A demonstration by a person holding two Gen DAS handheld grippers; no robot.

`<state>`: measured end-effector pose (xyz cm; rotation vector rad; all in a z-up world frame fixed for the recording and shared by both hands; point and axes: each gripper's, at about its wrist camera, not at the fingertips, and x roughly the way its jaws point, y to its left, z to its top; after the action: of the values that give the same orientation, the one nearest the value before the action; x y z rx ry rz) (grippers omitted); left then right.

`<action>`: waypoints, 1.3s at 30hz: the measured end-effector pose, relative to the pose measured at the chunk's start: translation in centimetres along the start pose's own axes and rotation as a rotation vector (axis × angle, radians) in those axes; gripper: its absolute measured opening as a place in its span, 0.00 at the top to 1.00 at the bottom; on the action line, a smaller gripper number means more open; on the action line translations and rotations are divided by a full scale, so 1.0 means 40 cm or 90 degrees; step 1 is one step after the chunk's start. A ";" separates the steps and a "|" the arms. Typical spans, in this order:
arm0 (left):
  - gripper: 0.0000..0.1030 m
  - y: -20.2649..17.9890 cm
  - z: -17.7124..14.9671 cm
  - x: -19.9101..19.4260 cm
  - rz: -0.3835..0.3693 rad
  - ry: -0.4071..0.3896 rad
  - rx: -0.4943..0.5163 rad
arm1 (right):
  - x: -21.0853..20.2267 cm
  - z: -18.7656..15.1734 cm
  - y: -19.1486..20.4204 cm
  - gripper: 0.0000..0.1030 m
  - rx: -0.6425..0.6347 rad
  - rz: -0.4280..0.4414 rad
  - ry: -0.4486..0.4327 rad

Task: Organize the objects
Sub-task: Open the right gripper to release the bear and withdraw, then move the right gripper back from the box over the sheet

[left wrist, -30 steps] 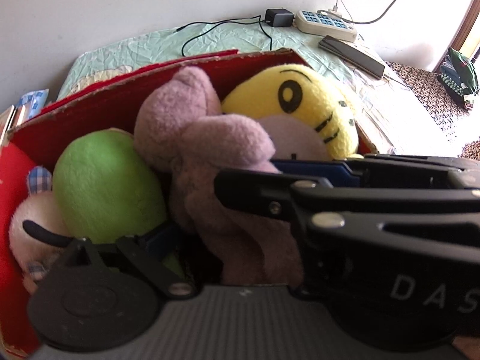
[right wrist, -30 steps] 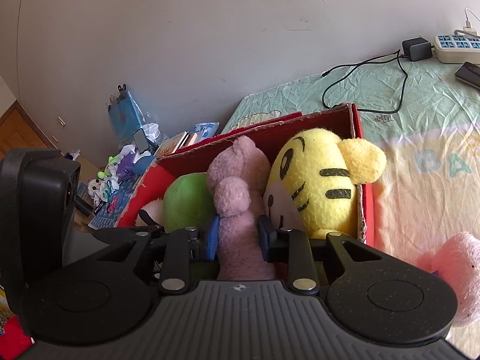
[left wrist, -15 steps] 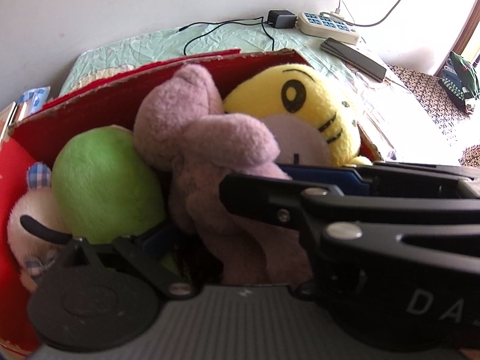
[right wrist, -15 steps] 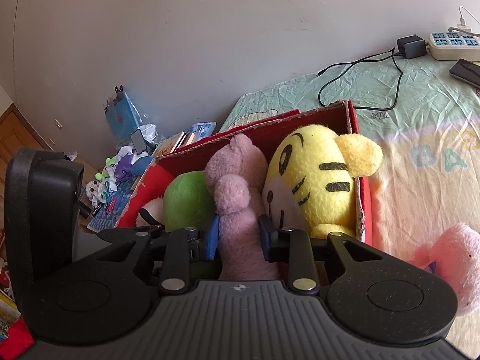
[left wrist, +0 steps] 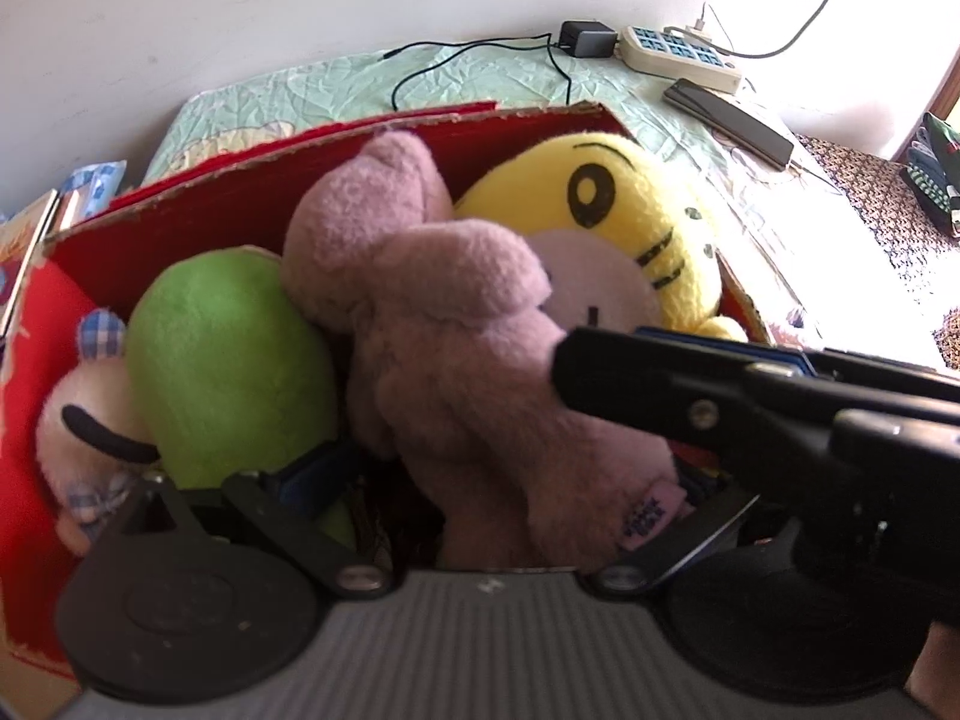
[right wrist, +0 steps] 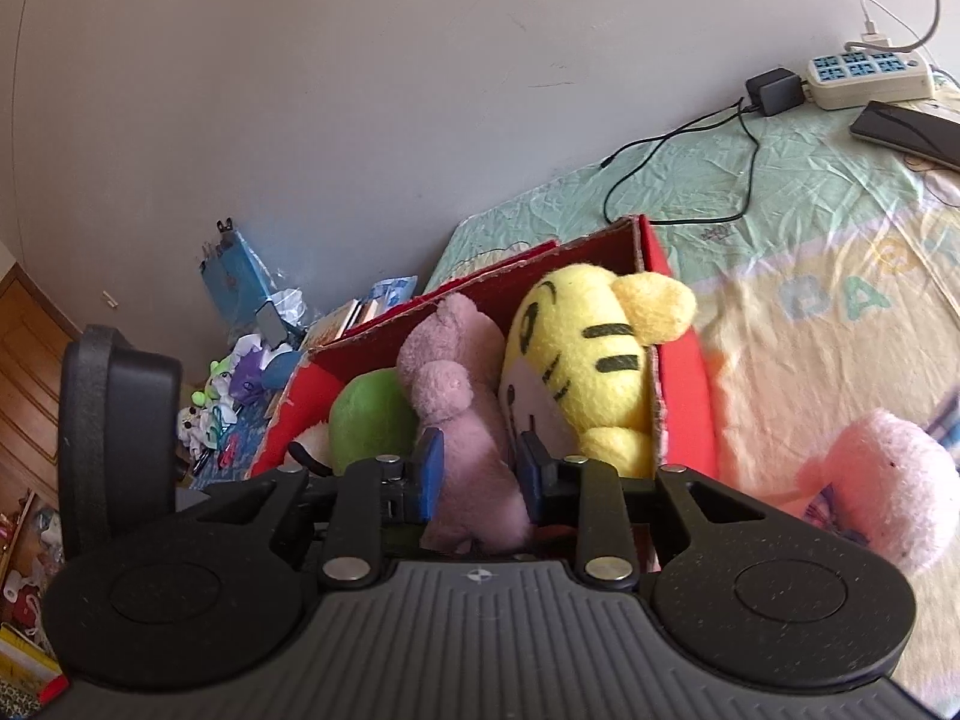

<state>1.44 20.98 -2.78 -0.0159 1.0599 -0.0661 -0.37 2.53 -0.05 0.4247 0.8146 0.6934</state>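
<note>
Purple plush unmoved | left gripper wider | right gripper clamped

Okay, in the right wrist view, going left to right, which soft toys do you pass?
Green plush → mauve plush held in the right gripper → yellow striped plush → pink plush lying outside the red box.

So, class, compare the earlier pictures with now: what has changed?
The right gripper, shut on the purple toy, drew back rightward in the left view, baring the toy's labelled foot. The left gripper stayed open and the box unmoved.
</note>
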 end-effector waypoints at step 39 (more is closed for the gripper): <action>0.01 -0.034 -0.145 -0.177 0.118 -0.045 -0.021 | -0.139 -0.103 0.104 0.70 -0.031 -0.092 -0.066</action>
<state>-7.12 20.16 0.62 0.0504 0.9875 0.1194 -7.94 1.89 2.69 0.3516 0.7215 0.5519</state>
